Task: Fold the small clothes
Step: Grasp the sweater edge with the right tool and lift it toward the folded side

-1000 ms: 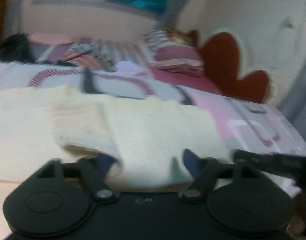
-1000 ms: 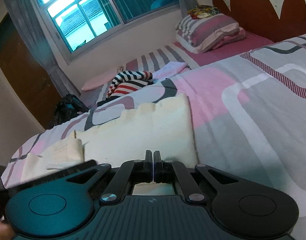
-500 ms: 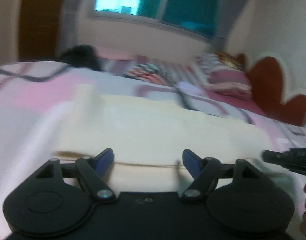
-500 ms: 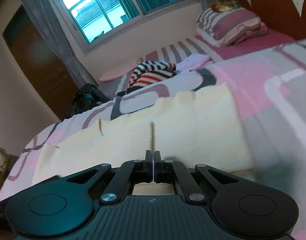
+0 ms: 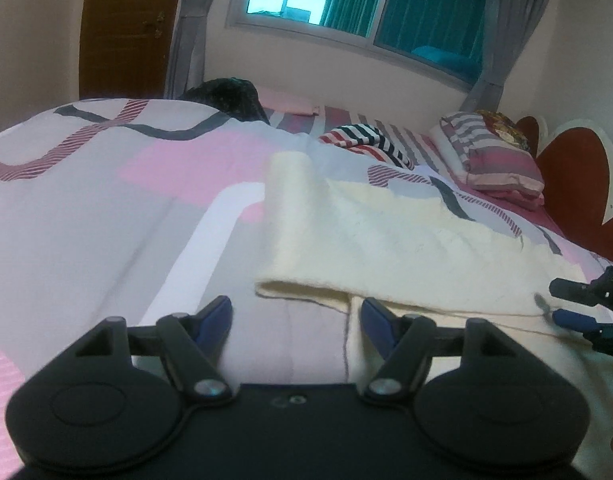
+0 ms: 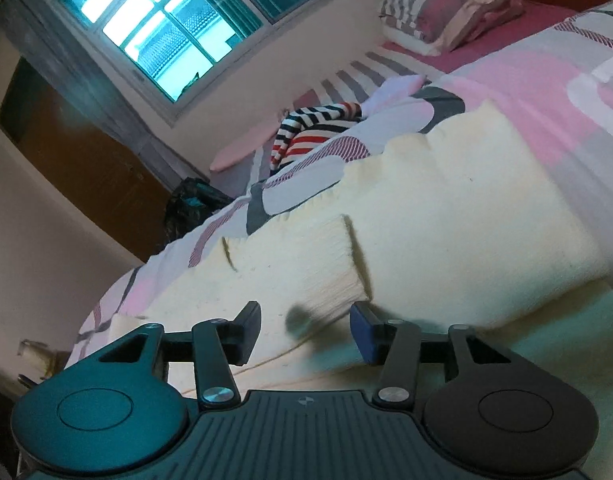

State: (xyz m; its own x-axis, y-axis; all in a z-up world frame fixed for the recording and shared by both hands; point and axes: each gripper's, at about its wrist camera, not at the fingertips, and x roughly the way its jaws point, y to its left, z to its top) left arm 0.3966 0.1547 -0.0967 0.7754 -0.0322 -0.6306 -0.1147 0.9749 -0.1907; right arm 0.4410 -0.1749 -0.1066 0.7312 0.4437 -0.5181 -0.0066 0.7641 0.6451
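Note:
A cream knitted garment (image 5: 386,248) lies folded lengthwise across the patterned bed cover (image 5: 106,200). My left gripper (image 5: 296,316) is open at the garment's near left corner. Only bed cover and the cloth's edge lie between its blue fingertips (image 5: 376,316), and the pads press on nothing. My right gripper (image 6: 306,332) hovers low over the garment (image 6: 446,220) with its jaws opening. The cream cloth lies under the gap, free of the pads. In the left wrist view the right gripper (image 5: 566,305) shows at the right edge, by the garment's near hem.
A red, white and navy striped garment (image 5: 366,144) lies bunched farther back on the bed. A striped pillow (image 5: 494,160) rests against the red headboard (image 5: 574,184). A black bag (image 5: 226,96) sits beyond the bed, below the window, and a brown door (image 5: 122,28) stands at the left.
The right gripper was shut on the cream cloth's edge and now stands open, with the cloth let go. The left gripper has swung leftward along the garment to its left corner.

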